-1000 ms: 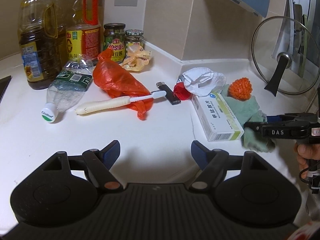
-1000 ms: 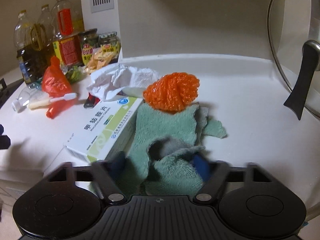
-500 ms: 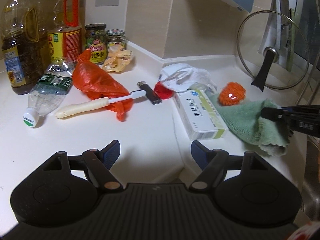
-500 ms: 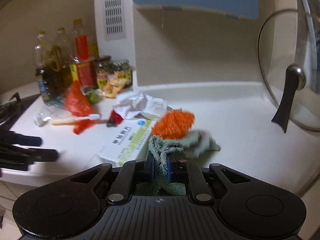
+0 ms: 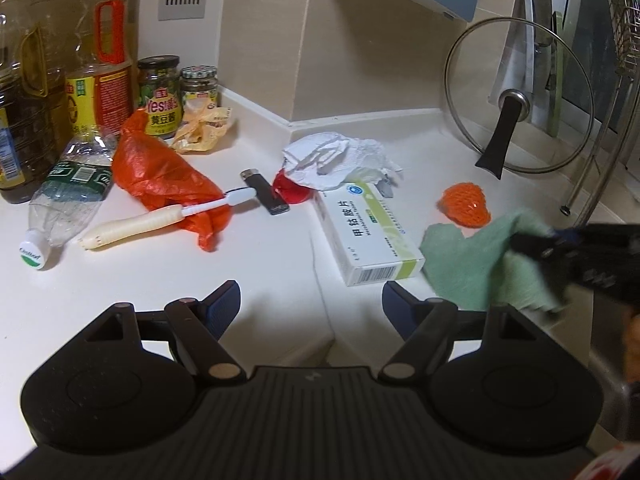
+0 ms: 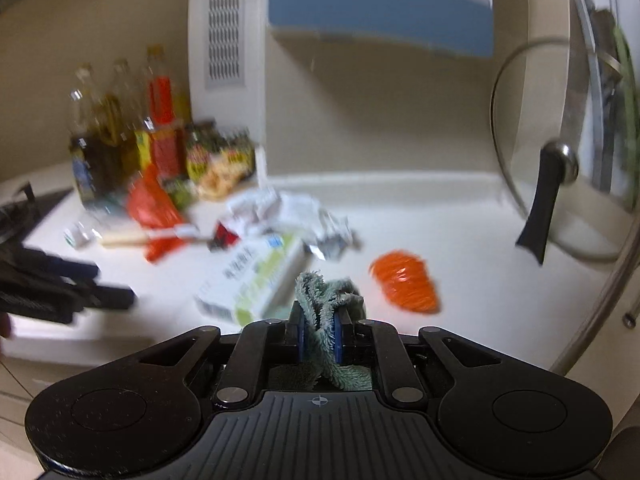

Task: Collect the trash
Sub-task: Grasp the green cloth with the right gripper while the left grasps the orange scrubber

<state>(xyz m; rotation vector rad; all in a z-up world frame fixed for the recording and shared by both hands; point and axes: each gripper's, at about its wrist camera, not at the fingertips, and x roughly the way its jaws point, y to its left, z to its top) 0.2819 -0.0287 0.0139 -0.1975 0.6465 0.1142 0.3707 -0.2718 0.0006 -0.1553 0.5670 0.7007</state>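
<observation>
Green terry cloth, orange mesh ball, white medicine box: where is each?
Green terry cloth (image 6: 320,312), right wrist view, pinched fold.
Orange mesh ball (image 5: 464,205), left wrist view, centre.
White medicine box (image 5: 366,232), left wrist view, top face.

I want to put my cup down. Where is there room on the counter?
Bare counter lies in front, between the toothbrush and the medicine box, and right of the orange ball. By the bottles it is crowded.

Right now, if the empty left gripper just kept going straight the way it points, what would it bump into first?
Probably bare countertop. The open left gripper angles down at it; the medicine box lies just right of that line, though depth is hard to judge.
</observation>
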